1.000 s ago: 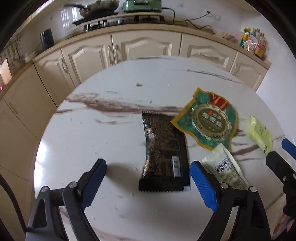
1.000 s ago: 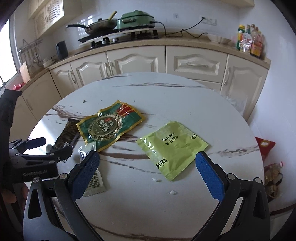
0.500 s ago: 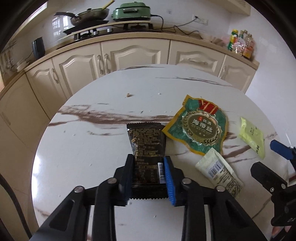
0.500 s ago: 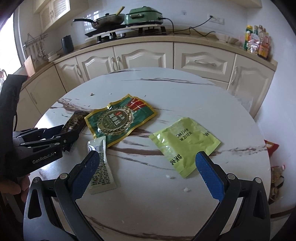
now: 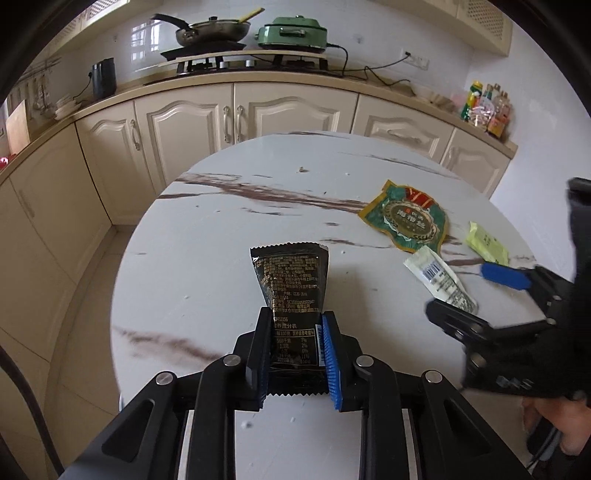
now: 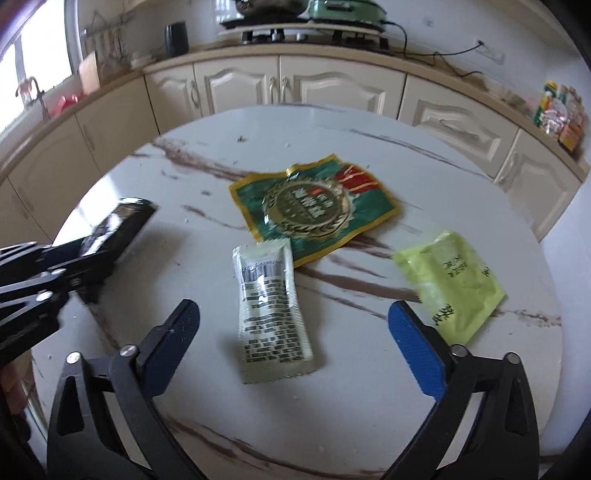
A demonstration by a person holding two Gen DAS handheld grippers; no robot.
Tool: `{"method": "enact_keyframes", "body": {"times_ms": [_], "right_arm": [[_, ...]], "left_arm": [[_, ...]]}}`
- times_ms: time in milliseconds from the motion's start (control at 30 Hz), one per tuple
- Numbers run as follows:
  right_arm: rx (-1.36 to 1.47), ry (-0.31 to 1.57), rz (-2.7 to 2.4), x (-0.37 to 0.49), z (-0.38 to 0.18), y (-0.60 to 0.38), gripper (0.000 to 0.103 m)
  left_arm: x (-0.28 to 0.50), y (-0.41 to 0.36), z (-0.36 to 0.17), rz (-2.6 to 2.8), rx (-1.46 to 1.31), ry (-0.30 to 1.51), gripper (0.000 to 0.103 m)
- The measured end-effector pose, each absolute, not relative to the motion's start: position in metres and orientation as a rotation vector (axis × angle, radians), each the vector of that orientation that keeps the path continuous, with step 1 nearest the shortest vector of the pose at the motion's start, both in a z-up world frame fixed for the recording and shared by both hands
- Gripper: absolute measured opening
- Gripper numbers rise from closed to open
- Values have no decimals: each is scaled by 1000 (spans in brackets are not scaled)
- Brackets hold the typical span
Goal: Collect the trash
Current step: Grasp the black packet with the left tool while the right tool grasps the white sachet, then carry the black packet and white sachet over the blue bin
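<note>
My left gripper (image 5: pixel 295 325) is shut on a black snack wrapper (image 5: pixel 291 280) and holds it lifted above the round marble table (image 5: pixel 221 236); the wrapper also shows in the right wrist view (image 6: pixel 118 229). My right gripper (image 6: pixel 291 328) is open, its fingers on either side of a white sachet with a barcode (image 6: pixel 271 306) that lies flat on the table. A green and gold packet (image 6: pixel 314 203) lies beyond the sachet. A yellow-green packet (image 6: pixel 454 280) lies to the right. The right gripper also shows at the right of the left wrist view (image 5: pixel 480 295).
Cream kitchen cabinets (image 5: pixel 258 114) curve behind the table, with a stove, pan (image 5: pixel 210 31) and green cooker (image 5: pixel 295 33) on the counter. Bottles (image 5: pixel 487 110) stand at the counter's right end. Small crumbs (image 5: pixel 302 170) lie on the table.
My left gripper closed on the black wrapper and lifted it off the table. My right gripper moved left from the yellow-green packet to straddle the white sachet.
</note>
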State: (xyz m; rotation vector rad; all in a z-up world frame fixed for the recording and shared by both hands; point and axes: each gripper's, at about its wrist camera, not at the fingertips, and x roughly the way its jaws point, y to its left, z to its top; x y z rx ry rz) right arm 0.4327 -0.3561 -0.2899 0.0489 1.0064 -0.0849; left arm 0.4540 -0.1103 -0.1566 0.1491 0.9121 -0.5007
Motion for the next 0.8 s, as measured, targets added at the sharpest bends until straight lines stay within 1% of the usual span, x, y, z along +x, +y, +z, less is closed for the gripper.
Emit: {"method": "enact_keyframes", "body": {"times_ms": [67,100,167,200,233,333,367,467,600,800], "right_arm": [[54,1014,-68,434,-292,-351,76],[59,1007,-62,433,-291,-350,64],[53,1002,-55,431,-289,-348,50],[53,1003,-56,430,-288,-348,39],[55,1001,-50,428,-287,-348,31],[51,1001,-30,424,-286,-348,24],[54,1001,-25,422,-286,-348,16],[59,1001,-23,417,-284,-347,12],[74,962,-30,403,-272,-341,12],[45,829,95,391,-217,-284,12]], "left_arm": [[452,-101,-152,-512,141,914,21],[451,-97,-150,-520,134,914,21],[446,-91,-146,-529,126,910,21],[443,-89,-143,-538,120,908,21],[442,-87,-141,-545,115,907,21],[434,-83,-136,-560,106,900,21],[431,-81,-134,-566,103,897,21],[421,-75,-127,-594,87,890,21],[409,-62,-118,-604,66,871,21],[399,-5,-97,-548,3,832,21]]}}
